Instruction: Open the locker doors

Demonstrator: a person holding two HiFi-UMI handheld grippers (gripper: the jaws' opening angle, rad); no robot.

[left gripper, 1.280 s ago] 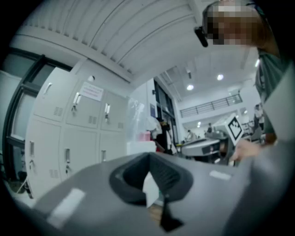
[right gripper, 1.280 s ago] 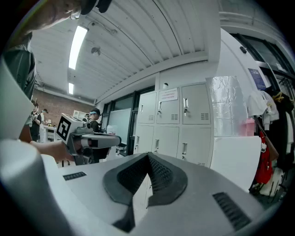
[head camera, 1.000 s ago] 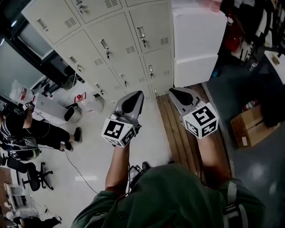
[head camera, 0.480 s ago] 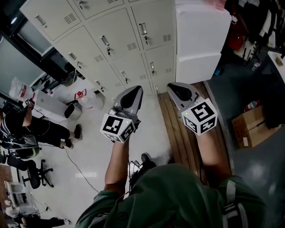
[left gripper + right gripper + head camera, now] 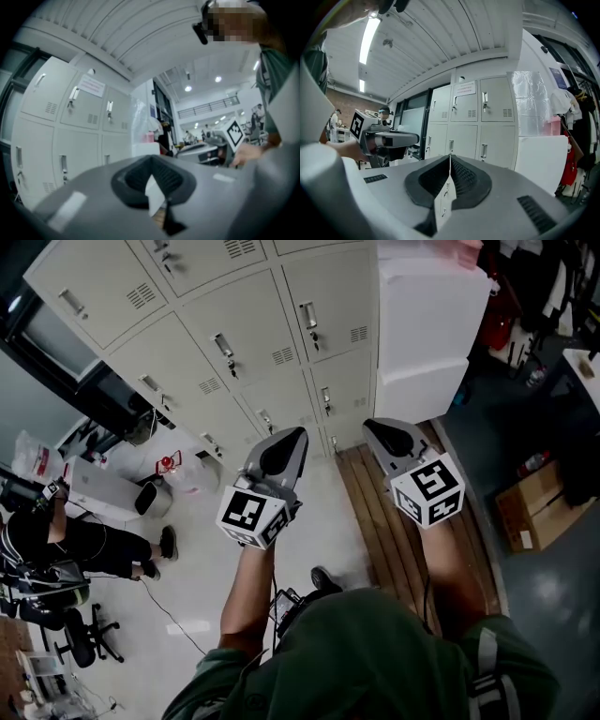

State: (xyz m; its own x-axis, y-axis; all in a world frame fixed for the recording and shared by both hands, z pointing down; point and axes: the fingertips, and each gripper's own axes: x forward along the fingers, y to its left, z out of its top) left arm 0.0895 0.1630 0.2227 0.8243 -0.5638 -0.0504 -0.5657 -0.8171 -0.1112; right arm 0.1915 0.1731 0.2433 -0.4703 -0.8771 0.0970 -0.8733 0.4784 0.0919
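**Head view.** The left gripper [image 5: 286,444] and the right gripper [image 5: 382,435] are held side by side, both pointing toward a bank of cream lockers [image 5: 253,334]. Every locker door in view is shut, each with a handle and a small vent. The lockers stand beyond both sets of fingertips and clear of them. A wrapped white cabinet [image 5: 427,324] stands ahead of the right fingertips and to their right, against the lockers. Wooden floor slats [image 5: 375,521] run beneath the right gripper. A cardboard box [image 5: 534,512] lies well off to its right. A seated person [image 5: 84,540] is well to the left of the left fingers.

**Left gripper view.** The left gripper's [image 5: 151,159] two fingers meet at their tips, with nothing between them. The lockers [image 5: 70,126] rise ahead and to the left of the tips, doors shut. A paper notice [image 5: 91,86] is fixed on one upper door.

**Right gripper view.** The right gripper's [image 5: 450,157] fingers are pressed together and hold nothing. The lockers [image 5: 473,117] stand straight beyond the tips, untouched.
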